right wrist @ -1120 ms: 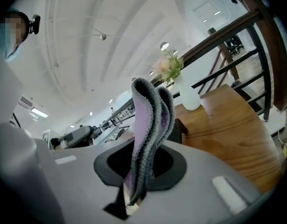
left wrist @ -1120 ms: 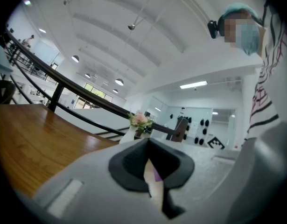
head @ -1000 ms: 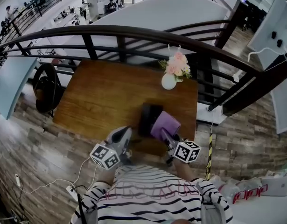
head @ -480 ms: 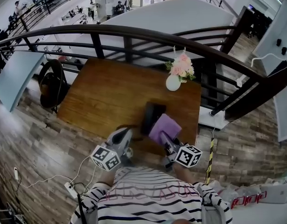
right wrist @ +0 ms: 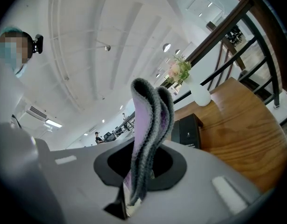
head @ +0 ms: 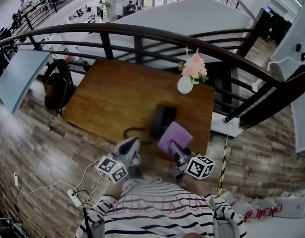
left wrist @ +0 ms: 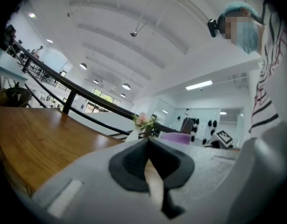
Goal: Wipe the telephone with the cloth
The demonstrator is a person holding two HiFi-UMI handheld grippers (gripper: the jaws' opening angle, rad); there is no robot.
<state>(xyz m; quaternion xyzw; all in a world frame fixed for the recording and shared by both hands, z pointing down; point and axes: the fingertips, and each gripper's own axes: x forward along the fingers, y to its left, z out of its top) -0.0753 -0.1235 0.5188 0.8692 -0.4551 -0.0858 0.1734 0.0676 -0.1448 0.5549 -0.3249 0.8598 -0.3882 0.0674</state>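
Purple cloth [right wrist: 150, 118] in the right gripper [right wrist: 136, 183], black telephone [right wrist: 186, 130] beyond

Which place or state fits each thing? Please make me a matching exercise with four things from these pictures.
1 cloth
2 telephone
3 vase
4 left hand-held gripper

a shut, empty
b black, on the table
c in the right hand-held gripper
d white, holds pink flowers

Pairs: 1-c; 2-b; 3-d; 4-a

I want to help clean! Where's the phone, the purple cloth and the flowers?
telephone [head: 161, 119], head view, its dark top.
cloth [head: 175, 137], head view, middle of the purple fold.
flowers [head: 193, 66], head view, the pink blooms.
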